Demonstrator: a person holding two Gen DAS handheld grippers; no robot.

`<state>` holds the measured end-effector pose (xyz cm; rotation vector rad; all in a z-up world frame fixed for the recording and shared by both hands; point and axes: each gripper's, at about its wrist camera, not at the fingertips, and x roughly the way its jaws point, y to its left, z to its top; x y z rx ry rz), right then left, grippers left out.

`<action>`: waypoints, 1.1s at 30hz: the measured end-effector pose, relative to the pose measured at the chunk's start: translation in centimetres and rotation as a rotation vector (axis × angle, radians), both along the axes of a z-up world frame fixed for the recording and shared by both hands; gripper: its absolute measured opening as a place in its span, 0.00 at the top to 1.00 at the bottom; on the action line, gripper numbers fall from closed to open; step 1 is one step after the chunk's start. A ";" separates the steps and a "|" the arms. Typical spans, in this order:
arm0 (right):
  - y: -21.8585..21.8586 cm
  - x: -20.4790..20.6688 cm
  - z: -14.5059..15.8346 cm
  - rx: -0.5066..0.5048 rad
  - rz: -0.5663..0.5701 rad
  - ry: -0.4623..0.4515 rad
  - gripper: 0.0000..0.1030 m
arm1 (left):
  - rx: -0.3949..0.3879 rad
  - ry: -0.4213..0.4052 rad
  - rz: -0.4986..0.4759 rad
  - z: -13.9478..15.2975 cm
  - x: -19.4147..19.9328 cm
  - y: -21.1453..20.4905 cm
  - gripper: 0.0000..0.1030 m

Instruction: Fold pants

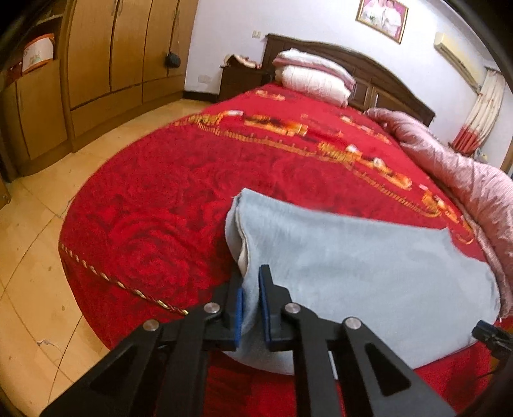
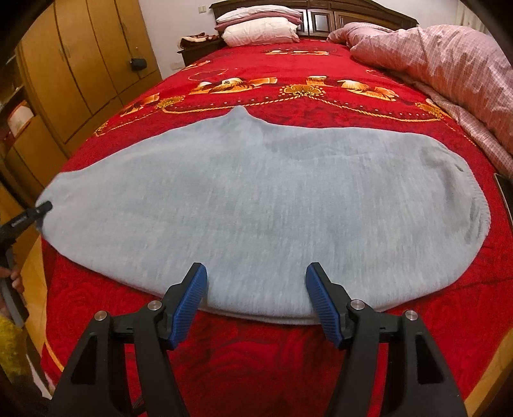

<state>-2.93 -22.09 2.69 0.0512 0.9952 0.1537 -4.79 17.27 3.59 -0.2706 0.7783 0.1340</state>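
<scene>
pinching the pants (image 1: 352,272) at one end, the left gripper (image 1: 250,288) is clenched on cloth; right gripper (image 2: 256,288), released, hovers over their near edge on the bed (image 2: 288,369). next it likely needs a grasp there to fold.

Bed (image 2: 134,308) under red blanket (image 2: 288,359) with gold pattern. Grey pants (image 2: 256,199) flat across blanket near foot edge, legs folded together. Beyond pants, by headboard: two stacked pillows (image 2: 259,29). Right of pants, along blanket's side: bunched pink checked quilt (image 2: 449,70), apart from pants.
</scene>
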 end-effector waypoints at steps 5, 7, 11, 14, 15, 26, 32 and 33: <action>0.0 -0.5 0.6 0.011 -0.009 -0.010 0.36 | 0.000 -0.054 -0.042 2.9 -0.8 -1.5 0.91; -0.2 -0.7 0.9 0.014 -0.013 -0.018 0.36 | -0.001 -0.080 -0.065 4.3 -1.0 -2.5 0.91; -0.4 -1.0 1.4 0.023 -0.021 -0.029 0.36 | -0.005 -0.121 -0.121 6.7 -1.2 -4.7 0.91; -0.7 -1.4 1.7 0.031 -0.023 -0.035 0.36 | -0.013 -0.138 -0.167 8.1 -1.0 -6.5 0.91; -0.7 -1.5 1.8 0.032 -0.021 -0.038 0.36 | -0.019 -0.143 -0.187 8.6 -0.9 -7.4 0.91; -1.0 -1.6 1.0 0.017 -0.010 -0.035 0.36 | -0.038 -0.059 -0.366 6.3 1.7 -15.9 0.91; -1.2 -1.2 -0.3 0.031 -0.016 -0.004 0.36 | -0.040 0.024 -0.401 3.0 3.6 -18.1 0.91; -1.3 -1.1 -0.5 0.031 -0.016 -0.001 0.36 | -0.039 0.037 -0.406 2.5 3.9 -18.3 0.91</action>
